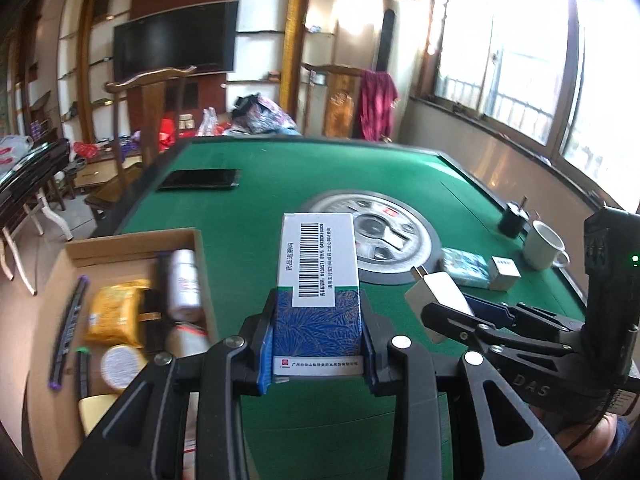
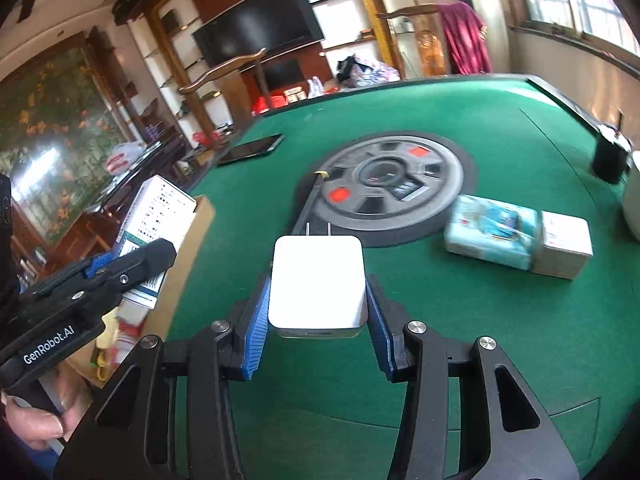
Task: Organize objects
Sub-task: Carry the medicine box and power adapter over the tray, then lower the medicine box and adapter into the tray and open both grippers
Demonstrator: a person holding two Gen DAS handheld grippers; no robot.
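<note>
Left gripper (image 1: 318,332) pinches the medicine box (image 1: 318,280), cardboard box (image 1: 132,248) at its 9 o'clock; right gripper (image 2: 318,320) pinches the white charger (image 2: 318,280)

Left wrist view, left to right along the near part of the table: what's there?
Cardboard box → medicine box in the left gripper → white charger in the right gripper → small white box → white mug.
</note>
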